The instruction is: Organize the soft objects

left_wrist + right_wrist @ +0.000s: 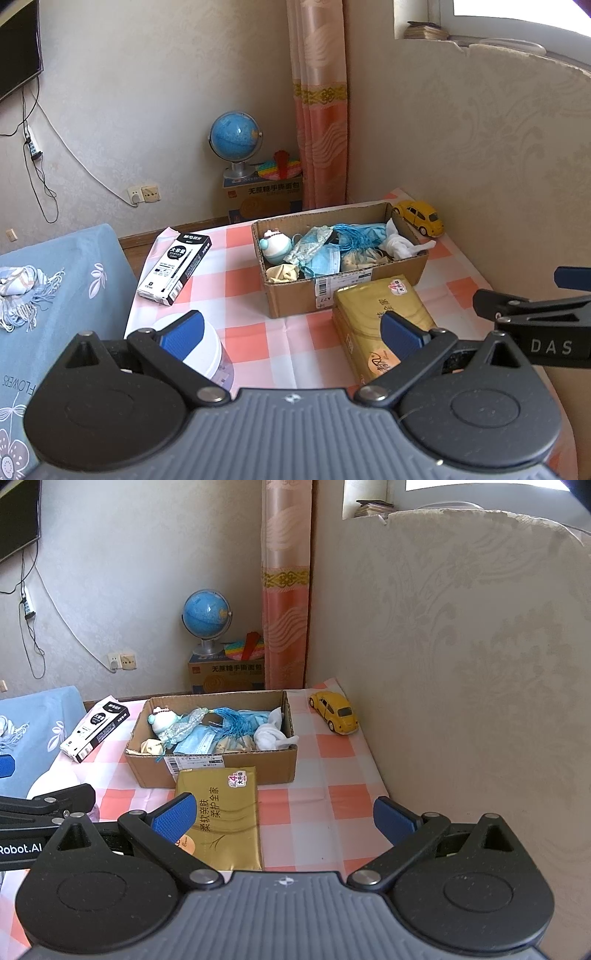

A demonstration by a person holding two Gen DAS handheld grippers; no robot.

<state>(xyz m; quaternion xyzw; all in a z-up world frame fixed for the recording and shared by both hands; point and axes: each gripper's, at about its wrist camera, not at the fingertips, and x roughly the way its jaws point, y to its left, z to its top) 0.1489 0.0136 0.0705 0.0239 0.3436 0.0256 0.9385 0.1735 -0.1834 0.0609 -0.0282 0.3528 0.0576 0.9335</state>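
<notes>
Both units idle above the near edge of the pink-and-white checked surface (pixel 332 768). Left hand-held gripper (pixel 291 328): blue pads spread wide, released, nothing between them. Right hand-held gripper (pixel 284 818): likewise released and empty. Open brown cardboard box (pixel 291 295) sits mid-surface, filled with soft items: light blue face masks (pixel 325 258), white crumpled cloth (pixel 400 243), round teal-and-white plush toy (pixel 275 245). Gold tissue pack (pixel 221 812) lies touching the box's near side. Yellow toy car (pixel 334 712) stands right of the box, apart.
</notes>
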